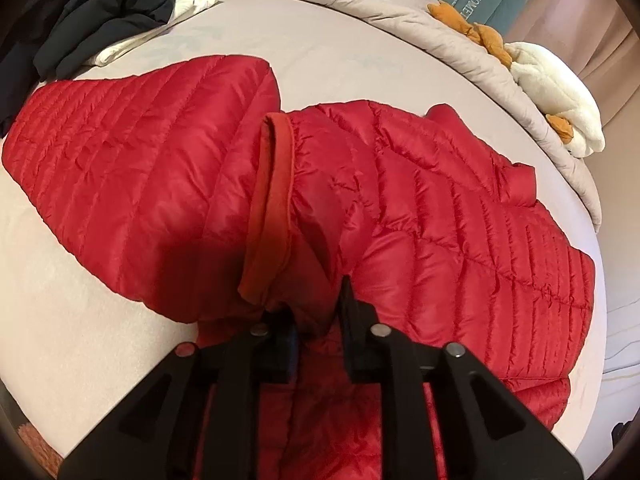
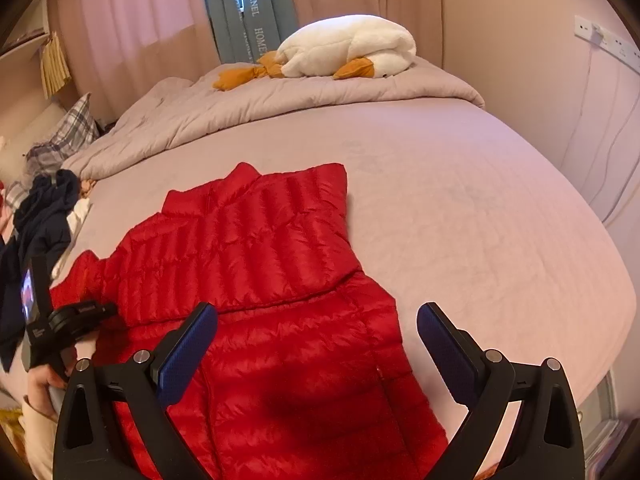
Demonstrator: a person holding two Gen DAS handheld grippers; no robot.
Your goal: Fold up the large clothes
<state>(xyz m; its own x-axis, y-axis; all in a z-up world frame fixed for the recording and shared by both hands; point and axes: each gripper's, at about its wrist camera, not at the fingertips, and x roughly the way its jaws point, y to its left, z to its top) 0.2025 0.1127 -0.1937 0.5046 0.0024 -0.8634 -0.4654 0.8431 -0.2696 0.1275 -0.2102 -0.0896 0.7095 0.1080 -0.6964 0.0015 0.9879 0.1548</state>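
A red quilted puffer jacket [image 1: 440,220] lies spread on the bed. One sleeve is folded over its body, with the ribbed cuff [image 1: 272,208] raised. My left gripper [image 1: 314,304] is shut on a bunch of the red sleeve fabric just below that cuff. In the right wrist view the jacket [image 2: 260,260] lies flat with its collar toward the far side. My right gripper [image 2: 318,312] hovers open over the jacket's lower part, its blue pads [image 2: 188,356] wide apart with nothing between them. A hand [image 2: 44,384] grips the left gripper's handle at the jacket's left edge.
Dark navy clothes [image 1: 108,12] lie heaped over a white garment [image 1: 192,0] at the bed's far left. A grey duvet [image 2: 240,108] is bunched along the far side, with a white plush goose [image 2: 348,46] on it. Bare sheet [image 2: 480,220] extends to the jacket's right.
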